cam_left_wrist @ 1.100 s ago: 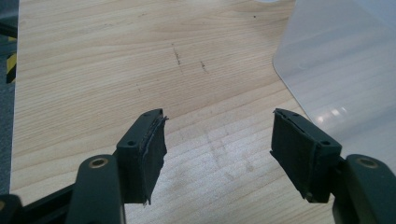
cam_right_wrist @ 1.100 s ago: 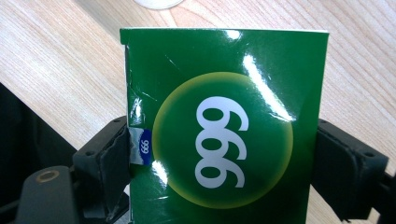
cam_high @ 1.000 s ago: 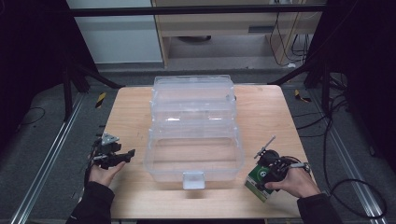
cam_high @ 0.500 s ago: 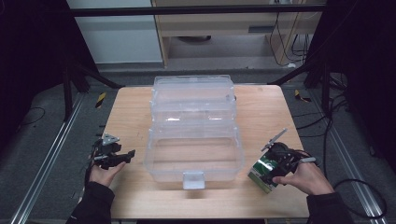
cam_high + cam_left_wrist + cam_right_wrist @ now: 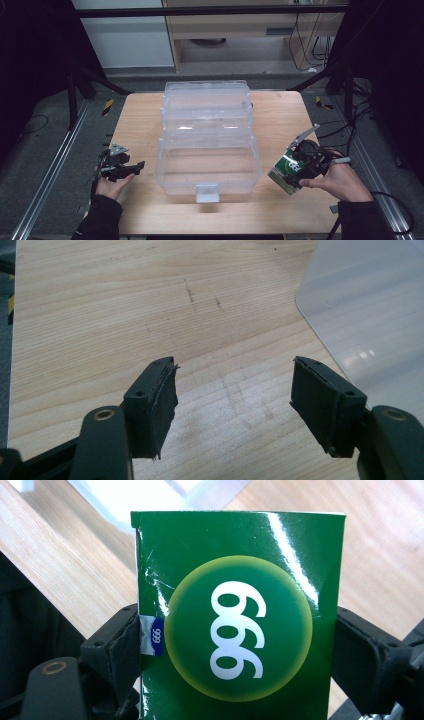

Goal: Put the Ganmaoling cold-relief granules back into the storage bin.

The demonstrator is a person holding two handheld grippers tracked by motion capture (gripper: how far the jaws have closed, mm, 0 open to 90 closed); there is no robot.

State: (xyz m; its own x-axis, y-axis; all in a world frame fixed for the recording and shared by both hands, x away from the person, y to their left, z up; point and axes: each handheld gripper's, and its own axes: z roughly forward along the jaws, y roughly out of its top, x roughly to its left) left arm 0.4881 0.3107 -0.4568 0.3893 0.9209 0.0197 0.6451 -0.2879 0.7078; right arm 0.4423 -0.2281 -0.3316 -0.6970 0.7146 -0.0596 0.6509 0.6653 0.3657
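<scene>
Right now I have my right tool clamped on a green box, one jaw pressed to each side of it. From the right gripper view the box stands between the jaws with a yellow-rimmed circle and white digits on its face, and a small blue tab at its left edge by the jaw. On the high view I see the box held tilted above the right part of the desk, just beside the right wall of the clear bin, apart from it. My right hand grips the tool from behind. The bin sits in the middle of the desk, a stepped, see-through case with a small latch on its near wall. My left tool is near the desk's left edge, held in my left hand, its jaws pointing toward the bin. From the left gripper view those jaws stand wide apart with nothing between them, over bare wood, and a corner of the bin shows at upper right.
</scene>
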